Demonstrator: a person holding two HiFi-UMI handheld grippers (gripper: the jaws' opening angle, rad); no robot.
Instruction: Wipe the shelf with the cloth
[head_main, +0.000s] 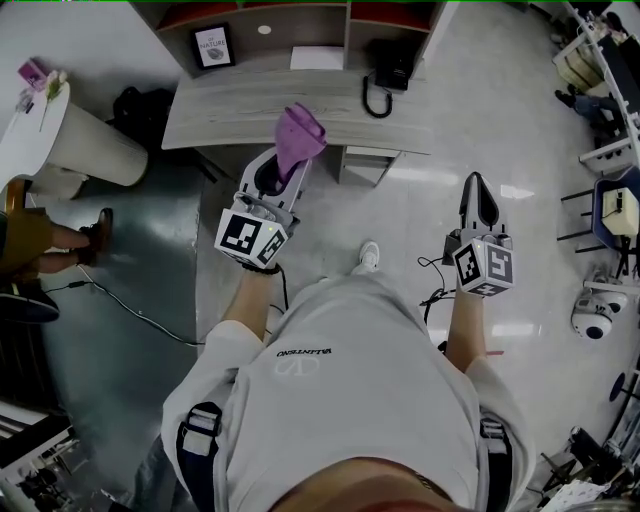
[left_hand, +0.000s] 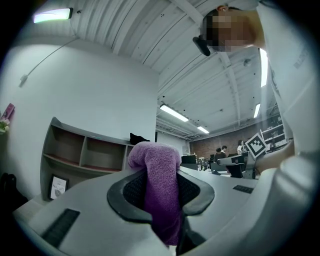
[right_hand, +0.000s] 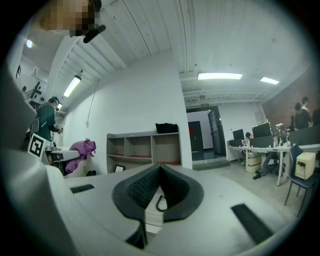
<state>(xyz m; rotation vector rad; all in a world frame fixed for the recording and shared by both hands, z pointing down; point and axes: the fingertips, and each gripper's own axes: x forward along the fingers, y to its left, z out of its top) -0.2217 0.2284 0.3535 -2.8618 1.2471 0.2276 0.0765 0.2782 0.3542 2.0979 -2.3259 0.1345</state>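
Two fingers (left_hand: 131, 192) of your left gripper (left_hand: 160, 195) were clamped on the purple cloth (left_hand: 161, 170), which stood up in a bunched fold above them. Your right gripper (right_hand: 159, 172) had its fingers (right_hand: 142, 187) closed tip to tip on nothing. In the head view, the cloth showed against the front edge of the grey shelf (head_main: 230, 110). The right gripper hung well apart over the floor (head_main: 520, 120).

A framed print (head_main: 212, 45) in the shelf (head_main: 346, 30) read "NATURE", and the person's white shirt (head_main: 350, 400) bore "VALENTINO", upside down in the head view.
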